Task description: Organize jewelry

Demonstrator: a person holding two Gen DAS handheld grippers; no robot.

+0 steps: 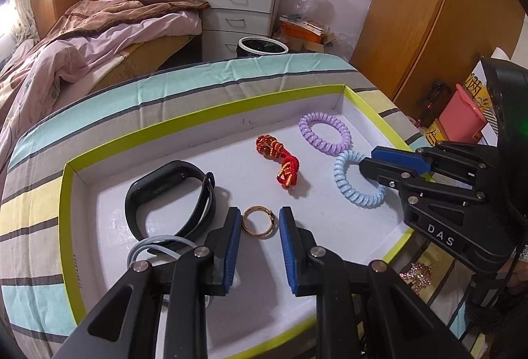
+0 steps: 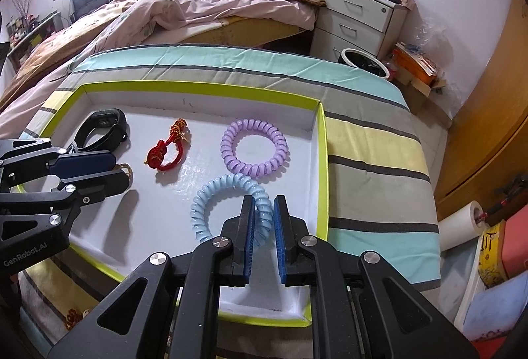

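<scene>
Presently, the blue coil band point(image 2: 227, 210) is shown lying in the green-rimmed tray point(image 2: 325, 161), its near arc between the slightly parted fingers of the right gripper point(image 2: 264, 223), unpinched. The gold ring point(image 1: 258, 222) is flanked, untouched, by the open left gripper point(image 1: 259, 227). Light, springy coils are best taken across one strand.

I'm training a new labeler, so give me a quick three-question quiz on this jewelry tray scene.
1. True or false: the gold ring lies between the left gripper fingers.
2. Which coil hair tie is between the right gripper fingers: A purple, B blue?
3. What black item lies in the tray beside the red knotted cord?

Key: 1 true; 2 B; 3 the black wristband.
</scene>
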